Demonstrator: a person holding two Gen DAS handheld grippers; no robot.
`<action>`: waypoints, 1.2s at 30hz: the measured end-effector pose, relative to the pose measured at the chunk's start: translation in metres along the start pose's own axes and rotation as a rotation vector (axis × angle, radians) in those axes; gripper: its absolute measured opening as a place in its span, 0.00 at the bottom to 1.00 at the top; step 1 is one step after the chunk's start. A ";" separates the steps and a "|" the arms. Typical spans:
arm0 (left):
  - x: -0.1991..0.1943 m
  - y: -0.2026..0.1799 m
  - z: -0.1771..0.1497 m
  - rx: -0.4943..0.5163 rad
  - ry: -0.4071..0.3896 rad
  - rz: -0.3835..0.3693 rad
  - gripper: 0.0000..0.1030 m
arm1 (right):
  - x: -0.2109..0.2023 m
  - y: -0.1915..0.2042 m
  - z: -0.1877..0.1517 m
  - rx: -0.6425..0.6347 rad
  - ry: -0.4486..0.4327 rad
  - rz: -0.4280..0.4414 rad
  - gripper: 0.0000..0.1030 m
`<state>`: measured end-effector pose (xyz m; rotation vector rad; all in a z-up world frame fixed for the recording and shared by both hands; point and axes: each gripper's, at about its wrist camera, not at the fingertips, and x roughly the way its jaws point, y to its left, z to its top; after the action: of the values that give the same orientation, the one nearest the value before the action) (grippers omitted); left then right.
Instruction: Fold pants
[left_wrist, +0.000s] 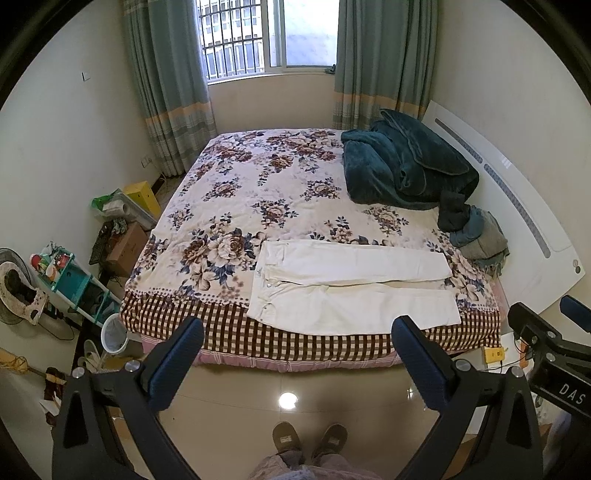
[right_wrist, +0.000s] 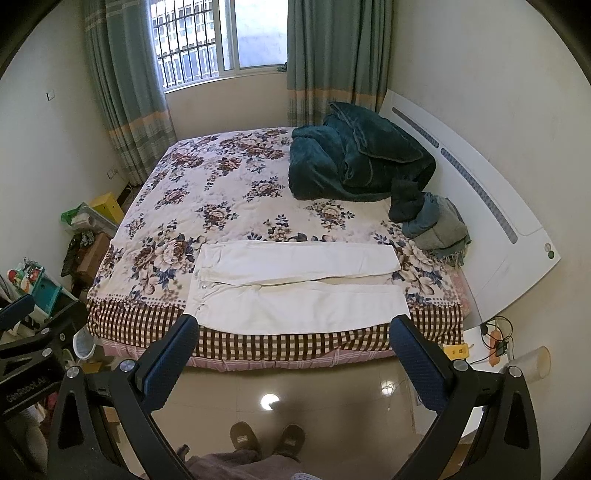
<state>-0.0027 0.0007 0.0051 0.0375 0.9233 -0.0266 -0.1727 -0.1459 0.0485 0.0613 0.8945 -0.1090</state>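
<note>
Because the bed (left_wrist: 266, 192) is broad and both tools hang back over the floor, well short of it, the chief risk is a long reach that ends in a poor grip. On the bed's near edge lie the white pants (left_wrist: 351, 284), spread flat with the waistband toward the window-side curtain on the left and the two legs running right toward the headboard (left_wrist: 517, 206); the near leg overlaps the checked border of the bedspread and sits close to the drop. A tug toward the person could, I judge, drag that leg off the edge and undo the flat lay. The teal blanket (left_wrist: 402, 166) heaped beyond the pants, and the grey-blue clothes (left_wrist: 476, 232) just past the leg cuffs, could snag a far leg swung too wide. Thin cloth on a soft quilt invites another fault: pinching the bedspread together with the pants. The left tool (left_wrist: 295, 358) is released, its blue pads wide apart and grasping nothing; the right tool (right_wrist: 291, 350) is likewise released and empty. Uneven grips at waistband and cuff would likely leave a skewed fold.
</note>
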 end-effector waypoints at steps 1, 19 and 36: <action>0.000 0.001 0.000 -0.002 0.001 -0.003 1.00 | 0.000 0.000 0.000 0.000 0.000 0.000 1.00; -0.001 0.000 -0.001 -0.005 -0.005 -0.005 1.00 | -0.004 0.003 0.004 -0.002 -0.010 -0.002 1.00; -0.003 0.002 -0.004 -0.004 -0.011 -0.005 1.00 | -0.005 0.005 0.002 -0.005 -0.015 -0.002 1.00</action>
<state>-0.0073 0.0031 0.0051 0.0307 0.9121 -0.0298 -0.1738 -0.1409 0.0541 0.0550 0.8797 -0.1089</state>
